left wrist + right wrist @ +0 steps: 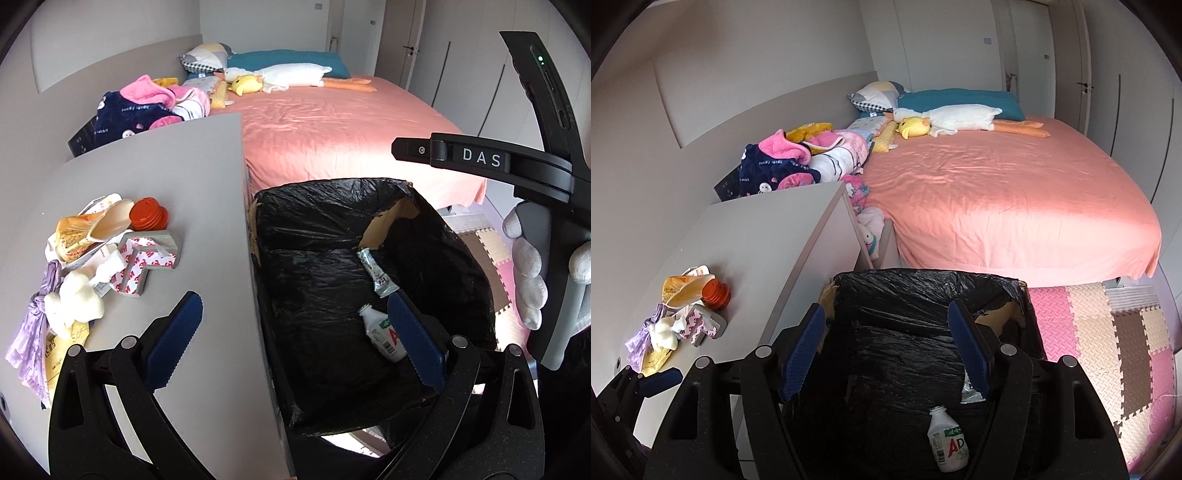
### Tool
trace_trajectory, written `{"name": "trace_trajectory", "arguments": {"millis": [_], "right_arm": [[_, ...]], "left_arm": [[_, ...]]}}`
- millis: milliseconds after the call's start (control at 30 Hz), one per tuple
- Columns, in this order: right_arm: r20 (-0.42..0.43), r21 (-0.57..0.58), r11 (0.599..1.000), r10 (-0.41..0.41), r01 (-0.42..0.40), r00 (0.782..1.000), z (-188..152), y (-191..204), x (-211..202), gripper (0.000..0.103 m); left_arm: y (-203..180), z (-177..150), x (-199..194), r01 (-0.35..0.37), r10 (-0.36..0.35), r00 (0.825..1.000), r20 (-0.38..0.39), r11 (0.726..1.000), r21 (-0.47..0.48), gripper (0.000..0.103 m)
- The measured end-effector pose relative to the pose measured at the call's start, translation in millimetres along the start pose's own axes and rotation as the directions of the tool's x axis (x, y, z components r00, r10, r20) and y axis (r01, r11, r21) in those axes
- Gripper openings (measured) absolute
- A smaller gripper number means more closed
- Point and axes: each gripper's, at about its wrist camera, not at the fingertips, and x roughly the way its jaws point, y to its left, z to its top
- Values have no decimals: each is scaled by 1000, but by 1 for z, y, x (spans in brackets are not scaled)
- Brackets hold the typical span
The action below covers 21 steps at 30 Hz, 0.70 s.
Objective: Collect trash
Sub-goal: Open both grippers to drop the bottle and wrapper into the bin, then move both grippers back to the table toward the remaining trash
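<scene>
A box bin lined with a black bag [314, 206] stands beside a grey table [147, 166]. In it lie a white drink bottle [384, 336] and a silver wrapper [376, 273]. My left gripper [295, 332] is open and empty, straddling the table edge and the bin. My right gripper [886, 347] hangs open over the bin [923, 291], with nothing between its pads; the bottle [947, 443] lies below. A trash pile sits on the table: an orange bag [77, 232], a red cap [149, 218], tape backing [144, 262], white wadding [79, 299] and a purple wrapper [33, 332].
A bed with a pink sheet [1015, 203] lies beyond the bin, with plush toys [945, 118] and clothes [783, 166] on it. Foam floor tiles [1108, 332] cover the floor to the right. A gloved hand [528, 280] holds the right gripper's handle.
</scene>
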Motion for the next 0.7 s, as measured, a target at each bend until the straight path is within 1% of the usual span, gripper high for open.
{"name": "trace_trajectory", "arguments": {"millis": [333, 567, 700], "right_arm": [[-54, -88, 993, 75, -79, 996, -13, 50, 20, 72], [-69, -140, 979, 137, -146, 988, -18, 88, 28, 72], [-84, -170, 971, 153, -165, 985, -22, 106, 34, 72]], "left_arm": [[48, -17, -14, -65, 66, 998, 6, 994, -93, 97], [86, -33, -29, -159, 164, 986, 18, 975, -156, 97], [111, -39, -37, -180, 187, 982, 18, 964, -196, 97]]}}
